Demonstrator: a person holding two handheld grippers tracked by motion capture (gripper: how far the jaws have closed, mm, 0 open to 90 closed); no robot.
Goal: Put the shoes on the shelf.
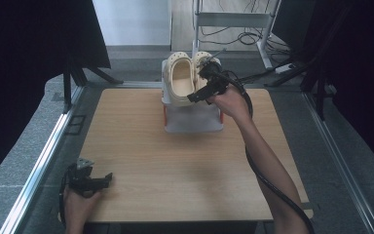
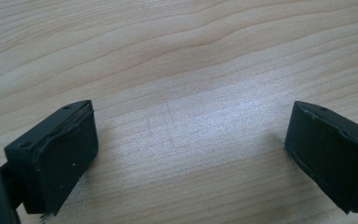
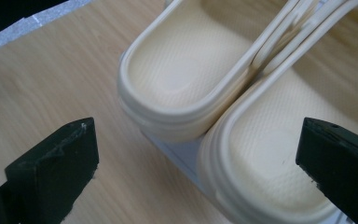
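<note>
Two cream clogs [image 1: 182, 78] on a white stand [image 1: 193, 118], one partly hidden behind the wide-open, empty right tongs [image 1: 198, 95]; left tongs [image 1: 108, 178] gape empty over bare worktop [image 1: 175, 165].

Right gripper [image 1: 198, 95] outstretched, fingers wide; left gripper [image 1: 108, 177] low, fingers apart

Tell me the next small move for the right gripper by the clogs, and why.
Probably draw the right gripper back toward the table's near side. Its jaws stand wide open with nothing between them, and both cream clogs already sit side by side on the white stand at the table's far edge. The left gripper rests open on the bare wood.
</note>
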